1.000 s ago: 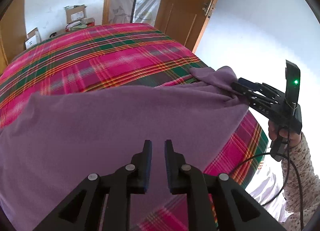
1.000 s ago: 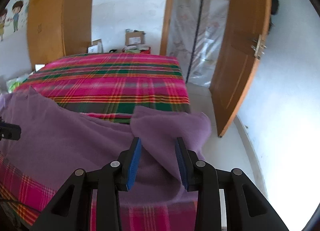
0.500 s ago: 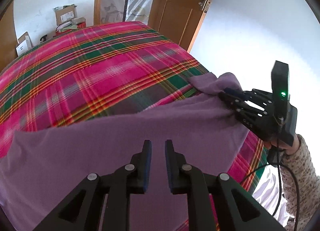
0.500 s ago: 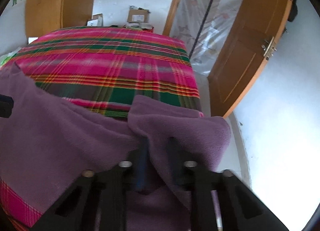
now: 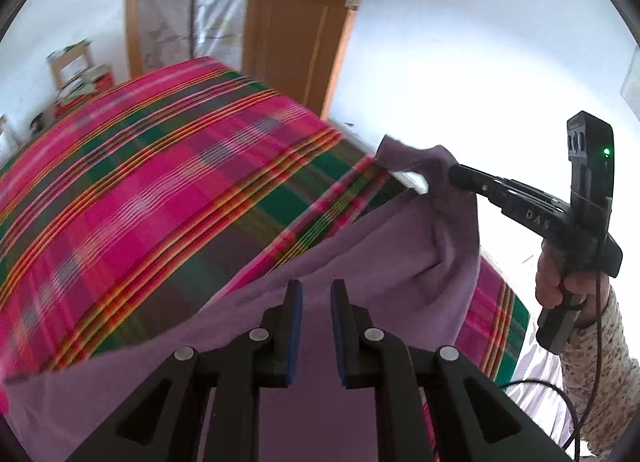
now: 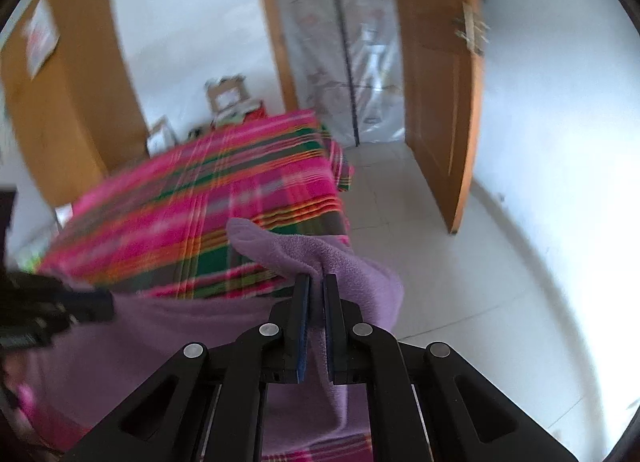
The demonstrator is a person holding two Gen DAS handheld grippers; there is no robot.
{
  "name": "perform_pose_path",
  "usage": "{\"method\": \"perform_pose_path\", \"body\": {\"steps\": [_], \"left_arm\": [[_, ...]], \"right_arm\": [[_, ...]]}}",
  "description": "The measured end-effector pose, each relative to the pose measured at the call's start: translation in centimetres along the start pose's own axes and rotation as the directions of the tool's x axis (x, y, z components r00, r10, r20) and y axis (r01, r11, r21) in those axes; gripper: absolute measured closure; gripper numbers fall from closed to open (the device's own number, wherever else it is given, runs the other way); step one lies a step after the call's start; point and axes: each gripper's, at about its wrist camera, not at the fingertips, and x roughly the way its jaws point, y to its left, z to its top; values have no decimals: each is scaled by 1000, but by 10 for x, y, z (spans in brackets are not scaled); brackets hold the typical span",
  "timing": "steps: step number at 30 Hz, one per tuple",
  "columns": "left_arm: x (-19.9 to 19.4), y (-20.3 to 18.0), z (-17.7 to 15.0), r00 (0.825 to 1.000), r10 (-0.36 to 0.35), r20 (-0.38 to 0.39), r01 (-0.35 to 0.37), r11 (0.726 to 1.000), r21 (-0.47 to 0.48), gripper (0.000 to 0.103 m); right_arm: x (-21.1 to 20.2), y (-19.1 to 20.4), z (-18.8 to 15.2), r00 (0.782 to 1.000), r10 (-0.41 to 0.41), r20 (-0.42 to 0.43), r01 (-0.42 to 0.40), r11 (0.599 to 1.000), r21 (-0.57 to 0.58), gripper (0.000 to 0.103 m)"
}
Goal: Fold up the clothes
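A purple fleece garment (image 5: 360, 254) lies over the near end of a pink and green plaid bed (image 5: 160, 182). My right gripper (image 6: 316, 278) is shut on a raised corner fold of the garment (image 6: 352, 262), which droops over both sides of its fingers. In the left wrist view, the right gripper (image 5: 454, 174) holds that corner up at the bed's right edge. My left gripper (image 5: 316, 286) sits at the garment's upper edge with a narrow gap filled by purple fabric. In the right wrist view, the left gripper (image 6: 100, 302) meets the same edge at the far left.
An open wooden door (image 6: 436, 82) and a plastic-covered doorway stand beyond the bed. Cardboard boxes (image 6: 228, 90) sit at the bed's far end beside a wooden wardrobe (image 6: 68, 94). White tiled floor (image 6: 400, 202) runs along the bed's right side. A person's hand (image 5: 556, 282) holds the right gripper.
The right jaws closed on the garment's corner fold and raised it. The garment's far edge drew back toward me, baring more plaid bedspread. Both views are rolled and blurred.
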Motion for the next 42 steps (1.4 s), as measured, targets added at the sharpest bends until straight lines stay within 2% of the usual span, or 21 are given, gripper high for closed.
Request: {"method": "perform_pose_path", "body": {"steps": [4, 16, 19, 23, 26, 29, 36, 42], "left_arm": [[15, -14, 12, 999, -37, -18, 38, 997, 60, 89], [49, -41, 32, 990, -113, -79, 126, 977, 174, 84], [57, -47, 35, 992, -81, -97, 100, 971, 219, 82], [67, -51, 37, 990, -66, -124, 95, 965, 246, 81], [74, -52, 37, 983, -89, -163, 129, 957, 258, 77], [80, -50, 36, 979, -81, -187, 129, 957, 261, 77], [82, -44, 38, 977, -97, -190, 141, 962, 235, 77], [80, -40, 37, 976, -108, -188, 150, 962, 228, 89]], "right_arm": [[-11, -33, -7, 1000, 10, 26, -13, 991, 134, 96], [-18, -90, -44, 999, 12, 31, -22, 934, 357, 96], [-18, -100, -53, 1000, 16, 25, -25, 918, 396, 96], [-17, -106, -65, 999, 29, 13, -32, 901, 432, 96], [-15, -108, -70, 999, 45, 13, -46, 887, 460, 96], [-15, -107, -71, 999, 38, 13, -39, 887, 461, 96], [-13, -102, -69, 1000, 25, 12, -28, 891, 453, 96], [-12, -104, -70, 999, 34, 15, -37, 883, 468, 96]]}}
